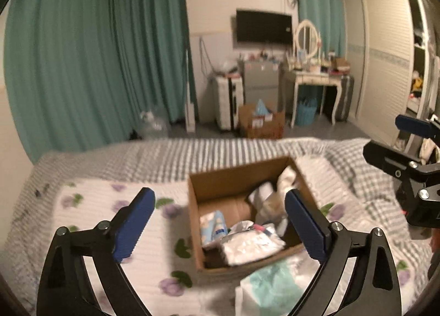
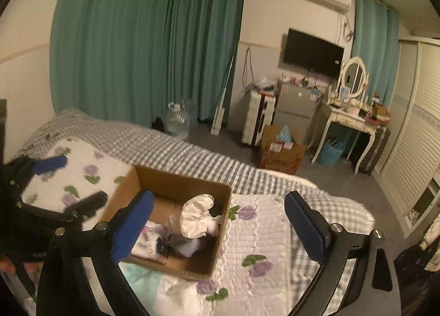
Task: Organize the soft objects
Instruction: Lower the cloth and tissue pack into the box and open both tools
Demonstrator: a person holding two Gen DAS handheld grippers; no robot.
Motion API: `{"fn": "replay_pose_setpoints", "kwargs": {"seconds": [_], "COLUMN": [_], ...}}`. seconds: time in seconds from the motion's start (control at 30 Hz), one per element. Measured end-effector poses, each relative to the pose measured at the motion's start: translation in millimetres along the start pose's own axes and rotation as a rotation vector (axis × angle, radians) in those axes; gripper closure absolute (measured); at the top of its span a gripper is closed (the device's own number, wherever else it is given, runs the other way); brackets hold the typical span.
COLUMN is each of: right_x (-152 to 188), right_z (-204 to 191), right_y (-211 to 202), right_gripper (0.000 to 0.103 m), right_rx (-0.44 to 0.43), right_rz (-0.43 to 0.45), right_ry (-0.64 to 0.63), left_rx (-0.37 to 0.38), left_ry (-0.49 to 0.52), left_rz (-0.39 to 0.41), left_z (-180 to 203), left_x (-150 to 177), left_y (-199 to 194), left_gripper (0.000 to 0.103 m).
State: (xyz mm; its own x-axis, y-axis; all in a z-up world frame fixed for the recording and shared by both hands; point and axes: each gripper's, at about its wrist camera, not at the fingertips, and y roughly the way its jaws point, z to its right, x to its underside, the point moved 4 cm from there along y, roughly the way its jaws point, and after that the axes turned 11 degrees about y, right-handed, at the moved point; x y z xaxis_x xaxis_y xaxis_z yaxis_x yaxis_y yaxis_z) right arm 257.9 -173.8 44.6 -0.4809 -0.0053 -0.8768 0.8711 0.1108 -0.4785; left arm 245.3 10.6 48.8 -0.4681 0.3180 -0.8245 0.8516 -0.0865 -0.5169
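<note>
An open cardboard box (image 1: 217,178) sits on the bed and holds several soft items: a silver-white packet (image 1: 251,245), a blue-white pack (image 1: 213,226) and white cloth (image 1: 268,196). In the right wrist view the box (image 2: 181,181) holds a cream frilled cloth (image 2: 196,215). A pale green-white soft pack (image 1: 271,288) lies on the bed in front of the box. My left gripper (image 1: 220,226) is open and empty above the box's near side. My right gripper (image 2: 217,229) is open and empty above the box's right edge; it also shows at the right edge of the left wrist view (image 1: 390,139).
The bed has a white floral quilt (image 1: 110,222) over a grey checked sheet (image 1: 192,156). Beyond the bed are teal curtains (image 1: 96,54), a brown box on the floor (image 1: 261,120), a small fridge (image 1: 261,82), a white dressing table (image 1: 316,76) and a wardrobe (image 1: 385,54).
</note>
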Motion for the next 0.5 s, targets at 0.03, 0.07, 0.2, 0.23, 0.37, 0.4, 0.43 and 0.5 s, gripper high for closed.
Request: {"fn": "replay_pose_setpoints", "kwargs": {"seconds": [0.03, 0.07, 0.2, 0.23, 0.37, 0.4, 0.43, 0.5], "right_x": [-3, -4, 1, 4, 29, 39, 50, 73], "right_z": [-1, -2, -8, -9, -14, -14, -13, -13], "right_y": [-19, -32, -84, -92, -110, -110, -109, -100], "right_gripper": [0.001, 0.000, 0.000, 0.000, 0.000, 0.000, 0.000, 0.000], "right_rx": [0.004, 0.006, 0.000, 0.001, -0.005, -0.006, 0.000, 0.013], "right_rz": [0.010, 0.018, 0.035, 0.036, 0.009, -0.003, -0.014, -0.040], "right_ry": [-0.002, -0.006, -0.033, -0.039, -0.052, -0.054, -0.056, -0.056], "left_rx": [-0.011, -0.017, -0.023, -0.017, -0.001, 0.004, 0.005, 0.004], "left_ry": [0.007, 0.010, 0.023, 0.026, 0.025, 0.024, 0.023, 0.012], "left_rz": [0.016, 0.031, 0.084, 0.086, 0.074, 0.068, 0.059, 0.039], "left_z": [-1, -1, -1, 1, 13, 16, 18, 21], "left_x": [-4, -6, -2, 2, 24, 33, 41, 60], "left_y": [-18, -32, -81, -89, -101, -101, -98, -91], "left_gripper": [0.003, 0.000, 0.000, 0.000, 0.000, 0.000, 0.000, 0.000]}}
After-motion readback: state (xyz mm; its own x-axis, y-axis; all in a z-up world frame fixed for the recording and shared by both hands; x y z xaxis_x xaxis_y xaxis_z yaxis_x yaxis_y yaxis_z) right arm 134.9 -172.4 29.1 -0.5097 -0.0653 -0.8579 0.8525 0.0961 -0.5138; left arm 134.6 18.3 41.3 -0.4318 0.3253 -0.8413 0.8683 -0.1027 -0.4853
